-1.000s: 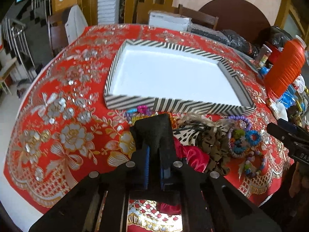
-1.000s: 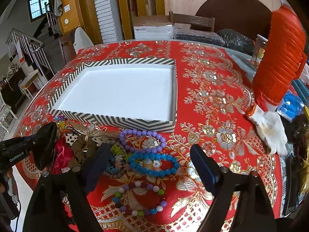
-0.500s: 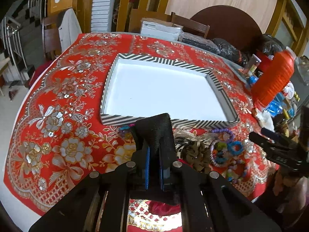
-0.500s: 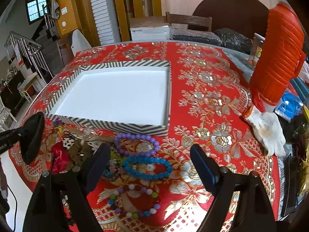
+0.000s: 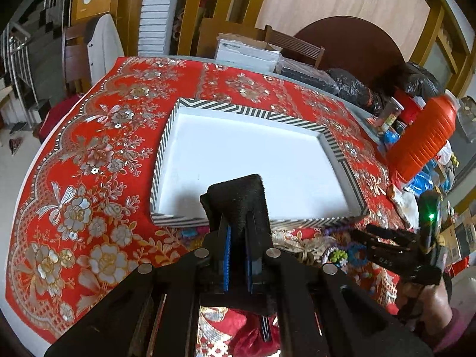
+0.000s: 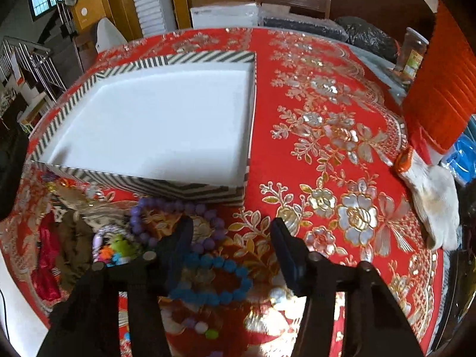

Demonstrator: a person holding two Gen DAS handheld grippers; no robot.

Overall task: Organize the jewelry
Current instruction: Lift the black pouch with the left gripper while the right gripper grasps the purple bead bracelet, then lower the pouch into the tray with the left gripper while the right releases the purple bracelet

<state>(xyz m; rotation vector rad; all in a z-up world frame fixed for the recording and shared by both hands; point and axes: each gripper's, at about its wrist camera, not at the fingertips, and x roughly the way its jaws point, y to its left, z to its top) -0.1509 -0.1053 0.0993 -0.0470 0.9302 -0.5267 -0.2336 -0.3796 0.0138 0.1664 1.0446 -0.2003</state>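
Left gripper jaws pressed together, tip over near edge of striped tray; red fabric piece hangs below it, grip point hidden by frame. Jewelry heap mostly hidden behind it. Right gripper near tray's right front corner, hand partly cut off.

Right wrist view: right gripper jaws have just been closing, not yet gripping, astride purple bead bracelet just in front of tray; blue bracelet nearer camera, blurred. Hair ties left, indistinct.
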